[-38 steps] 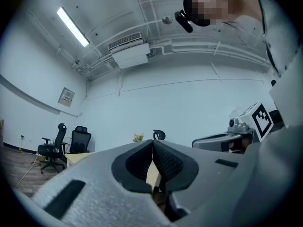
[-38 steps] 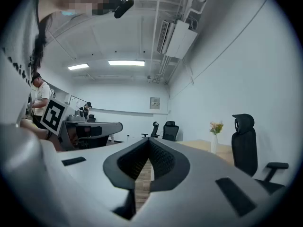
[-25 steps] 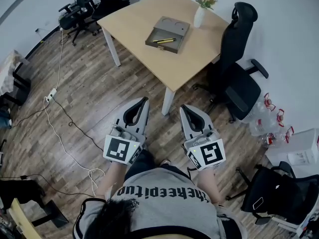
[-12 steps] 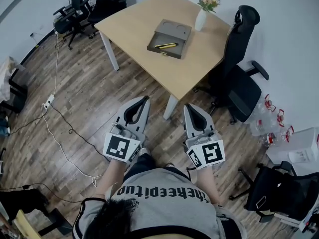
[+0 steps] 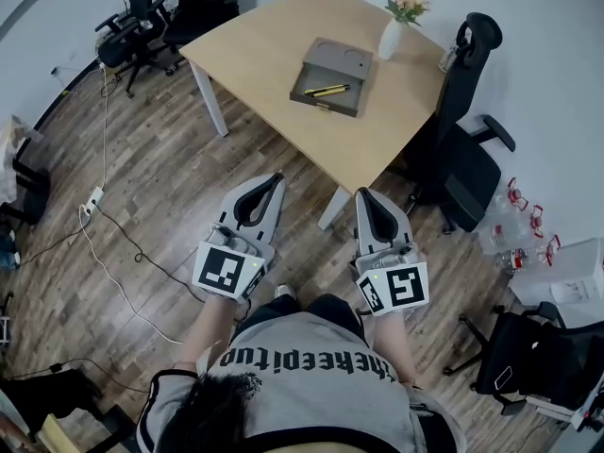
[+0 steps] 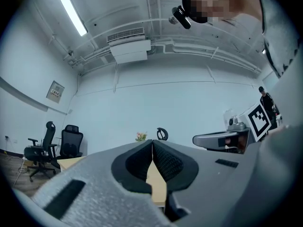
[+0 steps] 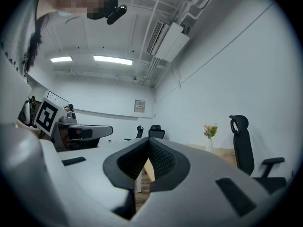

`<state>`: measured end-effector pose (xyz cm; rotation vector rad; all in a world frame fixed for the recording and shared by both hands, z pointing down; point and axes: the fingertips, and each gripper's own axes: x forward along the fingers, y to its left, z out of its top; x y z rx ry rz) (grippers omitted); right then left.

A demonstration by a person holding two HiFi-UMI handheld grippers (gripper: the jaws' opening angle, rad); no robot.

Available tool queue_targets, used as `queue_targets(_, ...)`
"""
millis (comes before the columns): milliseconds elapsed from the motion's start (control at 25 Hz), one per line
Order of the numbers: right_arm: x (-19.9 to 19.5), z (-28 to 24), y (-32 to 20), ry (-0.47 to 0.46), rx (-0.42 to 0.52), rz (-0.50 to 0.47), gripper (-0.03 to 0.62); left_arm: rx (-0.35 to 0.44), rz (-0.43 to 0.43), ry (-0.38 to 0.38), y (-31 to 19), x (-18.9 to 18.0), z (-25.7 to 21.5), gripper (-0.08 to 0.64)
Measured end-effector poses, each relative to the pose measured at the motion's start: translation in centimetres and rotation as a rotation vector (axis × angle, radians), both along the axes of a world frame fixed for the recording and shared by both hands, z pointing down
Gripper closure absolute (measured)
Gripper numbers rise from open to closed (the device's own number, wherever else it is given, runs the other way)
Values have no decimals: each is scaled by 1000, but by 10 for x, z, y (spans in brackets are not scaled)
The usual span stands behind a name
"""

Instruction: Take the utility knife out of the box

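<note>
A grey box (image 5: 332,74) with its lid folded back lies on the wooden table (image 5: 274,55). Inside it rests the yellow and black utility knife (image 5: 329,91). My left gripper (image 5: 277,178) is held over the floor, well short of the table, with its jaws shut and empty. My right gripper (image 5: 364,194) sits beside it near the table's front leg, jaws also shut and empty. In the left gripper view the left gripper (image 6: 152,141) points level at the table's edge. In the right gripper view the tips of the right gripper (image 7: 148,140) meet.
A white vase with flowers (image 5: 394,34) stands near the box. A black office chair (image 5: 462,130) is at the table's right side, more chairs (image 5: 156,8) at the back left. Cables and a power strip (image 5: 92,199) lie on the wooden floor at left. Bottles (image 5: 514,229) stand at right.
Both grippers and the person have moved forward towards the table; the table and box sit closer in the head view. Jaws stay shut.
</note>
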<state>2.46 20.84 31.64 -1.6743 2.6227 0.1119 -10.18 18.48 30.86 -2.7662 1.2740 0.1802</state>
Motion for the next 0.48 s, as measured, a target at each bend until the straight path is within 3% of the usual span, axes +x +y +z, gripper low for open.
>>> queue_targets(480,-13,6,-27,21,-21,22,586,-22,-21,31,-35,-23,7,541)
